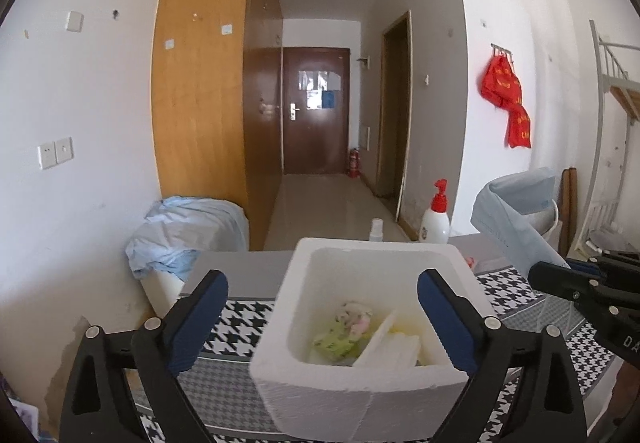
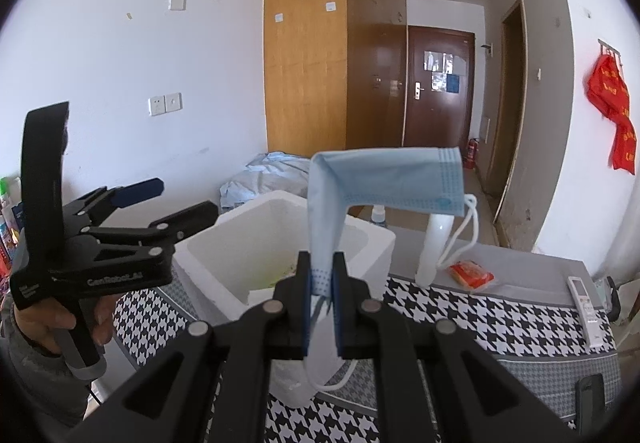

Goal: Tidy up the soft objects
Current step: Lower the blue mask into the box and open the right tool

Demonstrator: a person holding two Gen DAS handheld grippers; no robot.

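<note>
A white foam box (image 1: 400, 259) stands on the houndstooth table; inside lie a green and pink soft bundle (image 1: 346, 331) and white folded pieces (image 1: 396, 347). My left gripper (image 1: 322, 303) is open and empty, its fingers either side of the box's near part. In the right wrist view the left gripper (image 2: 180, 199) hovers beside the box (image 2: 208, 255). My right gripper (image 2: 321, 279) is shut on a blue face mask (image 2: 384, 179) that stands up, bends right and trails its ear loops. The mask (image 1: 512, 211) also shows at the right of the left wrist view.
A white pump bottle with red top (image 1: 436, 215) and a small bottle (image 1: 376, 229) stand behind the box. A red snack packet (image 2: 472, 275) and a white remote (image 2: 586, 311) lie on the table at right. A bin lined with blue plastic (image 1: 188, 235) stands left.
</note>
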